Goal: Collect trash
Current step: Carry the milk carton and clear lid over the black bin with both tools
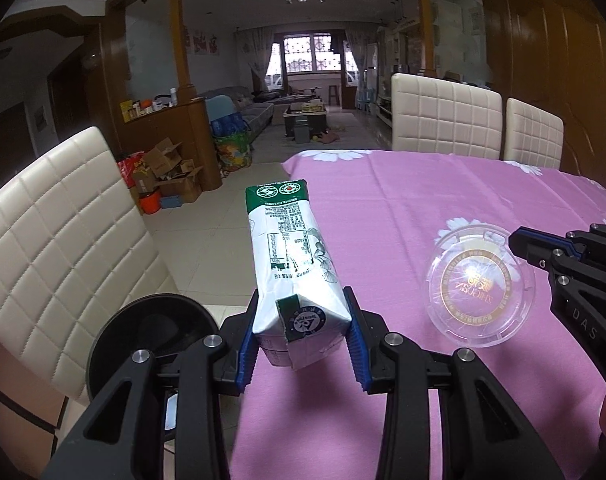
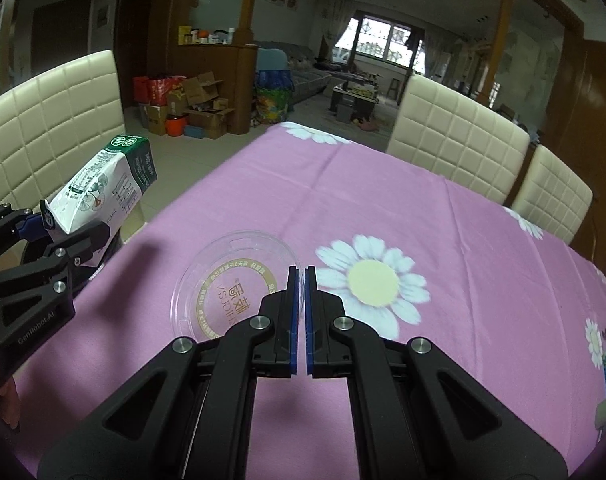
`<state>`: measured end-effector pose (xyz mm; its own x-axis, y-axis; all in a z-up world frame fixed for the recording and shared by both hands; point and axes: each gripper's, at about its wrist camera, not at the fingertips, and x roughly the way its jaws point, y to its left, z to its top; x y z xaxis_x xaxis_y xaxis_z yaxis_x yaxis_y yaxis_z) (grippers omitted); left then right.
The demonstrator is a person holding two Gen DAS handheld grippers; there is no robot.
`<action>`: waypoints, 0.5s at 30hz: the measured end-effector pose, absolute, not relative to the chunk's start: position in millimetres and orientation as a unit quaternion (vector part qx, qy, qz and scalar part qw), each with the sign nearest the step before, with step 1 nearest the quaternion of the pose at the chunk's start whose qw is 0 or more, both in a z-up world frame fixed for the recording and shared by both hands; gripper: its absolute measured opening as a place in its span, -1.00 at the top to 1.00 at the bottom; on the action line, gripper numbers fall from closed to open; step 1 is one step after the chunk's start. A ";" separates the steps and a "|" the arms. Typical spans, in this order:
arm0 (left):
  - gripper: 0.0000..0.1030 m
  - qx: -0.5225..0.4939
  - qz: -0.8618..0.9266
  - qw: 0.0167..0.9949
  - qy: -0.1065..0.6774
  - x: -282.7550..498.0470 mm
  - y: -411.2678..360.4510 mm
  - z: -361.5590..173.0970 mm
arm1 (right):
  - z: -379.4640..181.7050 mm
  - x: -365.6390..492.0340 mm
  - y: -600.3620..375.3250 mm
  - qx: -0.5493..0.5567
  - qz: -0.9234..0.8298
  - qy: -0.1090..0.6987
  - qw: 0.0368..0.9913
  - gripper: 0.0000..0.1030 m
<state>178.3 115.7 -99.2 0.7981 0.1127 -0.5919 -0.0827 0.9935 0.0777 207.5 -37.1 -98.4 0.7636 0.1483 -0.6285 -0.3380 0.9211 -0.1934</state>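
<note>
- The left hand-held gripper (image 1: 303,336) is clenched around a crumpled milk carton (image 1: 293,264), held above the tabletop (image 1: 403,200) edge.
- The right hand-held gripper (image 2: 301,280) pinches the rim of a clear plastic lid (image 2: 227,280).
- To my eye, keep both grips firm and level while carrying them off.

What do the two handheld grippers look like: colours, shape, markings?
Both match: the left gripper and right gripper have matte black linkage arms with triangular cutouts and silver pivot pins, plus blue ribbed pads. White lettering on the bodies: "GenRobot.AI" on the left, "DAS" on the right. No cables or sleeves are visible.
</note>
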 end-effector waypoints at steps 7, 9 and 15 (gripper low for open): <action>0.28 0.010 0.083 0.948 0.307 169.9 155.2 -97.8 | -89.8 205.2 16.4 -0.168 0.164 0.304 0.923 0.94; 0.28 0.004 0.092 0.948 0.305 168.1 167.7 -97.4 | -87.0 204.0 31.5 -0.174 0.173 0.299 0.922 0.94; 0.28 -0.009 0.116 0.947 0.299 160.6 198.4 -95.4 | -81.0 201.9 69.1 -0.188 0.196 0.287 0.919 0.94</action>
<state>160.6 198.4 -95.4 0.7939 0.2151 -0.5688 -0.2254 0.9728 0.0532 201.9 69.1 -81.0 0.7586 0.2526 -0.6006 -0.4687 0.8519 -0.2337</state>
